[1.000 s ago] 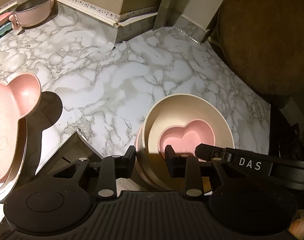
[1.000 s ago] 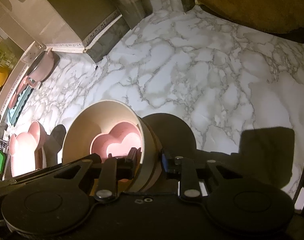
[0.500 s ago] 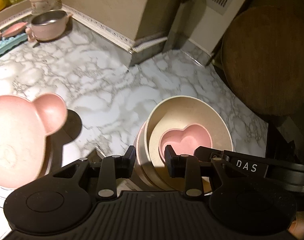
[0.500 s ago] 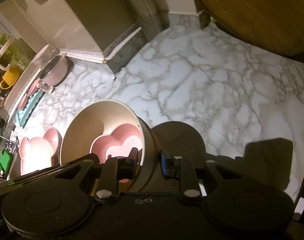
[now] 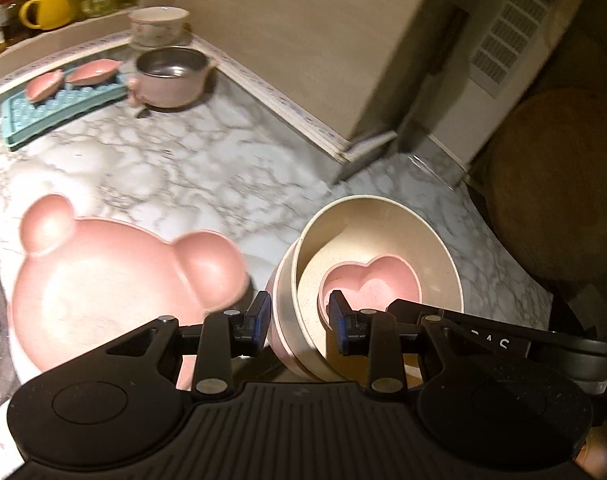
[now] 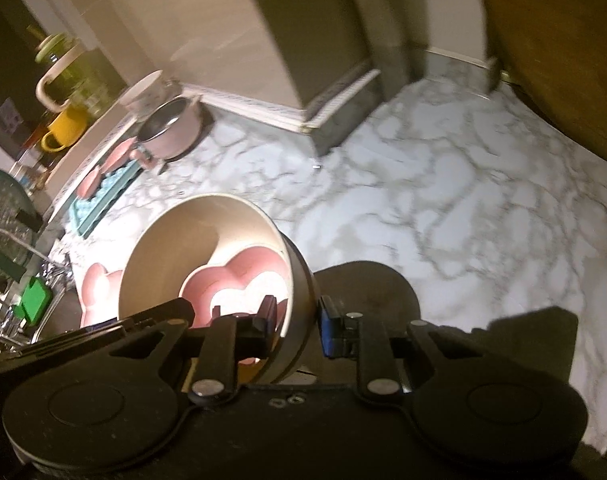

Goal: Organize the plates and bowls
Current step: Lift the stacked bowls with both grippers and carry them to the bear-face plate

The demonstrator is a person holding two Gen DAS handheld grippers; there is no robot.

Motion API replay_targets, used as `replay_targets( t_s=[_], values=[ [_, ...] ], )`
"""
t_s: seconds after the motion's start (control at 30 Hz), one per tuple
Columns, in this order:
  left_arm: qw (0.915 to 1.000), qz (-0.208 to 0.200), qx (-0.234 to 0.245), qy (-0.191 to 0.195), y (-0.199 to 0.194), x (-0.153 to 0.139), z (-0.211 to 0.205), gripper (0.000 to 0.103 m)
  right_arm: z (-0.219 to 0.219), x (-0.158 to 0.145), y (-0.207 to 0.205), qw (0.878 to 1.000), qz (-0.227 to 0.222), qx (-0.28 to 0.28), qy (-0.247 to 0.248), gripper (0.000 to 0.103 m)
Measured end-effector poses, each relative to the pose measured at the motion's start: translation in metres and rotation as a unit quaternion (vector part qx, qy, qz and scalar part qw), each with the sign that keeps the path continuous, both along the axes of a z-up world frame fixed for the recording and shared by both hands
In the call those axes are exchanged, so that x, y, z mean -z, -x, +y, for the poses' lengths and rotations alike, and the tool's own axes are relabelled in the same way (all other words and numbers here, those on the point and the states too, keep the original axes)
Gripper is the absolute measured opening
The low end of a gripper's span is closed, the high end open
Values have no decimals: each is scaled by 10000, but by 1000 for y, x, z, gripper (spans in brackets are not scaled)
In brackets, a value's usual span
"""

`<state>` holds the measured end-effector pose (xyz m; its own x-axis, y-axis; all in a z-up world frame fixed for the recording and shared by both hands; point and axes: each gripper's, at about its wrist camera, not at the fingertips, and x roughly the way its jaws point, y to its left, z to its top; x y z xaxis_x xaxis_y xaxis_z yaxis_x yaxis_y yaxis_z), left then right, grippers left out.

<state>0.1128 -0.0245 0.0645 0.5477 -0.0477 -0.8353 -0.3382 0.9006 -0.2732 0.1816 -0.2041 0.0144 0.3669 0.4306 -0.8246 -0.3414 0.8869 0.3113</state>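
Our right gripper [image 6: 295, 324] clamps the near wall of the cream bowl [image 6: 191, 240], one finger inside, one outside. Our left gripper [image 5: 299, 316] straddles the opposite wall of the same stack, seemingly gripping. Inside sits the heart bowl [image 5: 373, 284]. The bear plate [image 5: 103, 280] lies just left, nearer our left hand.

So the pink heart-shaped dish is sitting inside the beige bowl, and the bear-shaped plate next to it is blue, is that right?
Not quite. The bear-shaped plate is pink, not blue, as the left wrist view shows. The heart-shaped dish does sit inside the beige bowl.
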Motion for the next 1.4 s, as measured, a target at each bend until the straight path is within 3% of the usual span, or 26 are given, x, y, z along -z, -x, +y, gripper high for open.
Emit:
replay_targets(
  t_s=[0.73,1.4],
  values=[
    [9969,235,-754,-20,42,13,120,30,138,6,15,9957,106,-923,35,21],
    [9942,736,-783,79,46,43,148,30,180,38,18,9917,544,-1107,358,20]
  ],
)
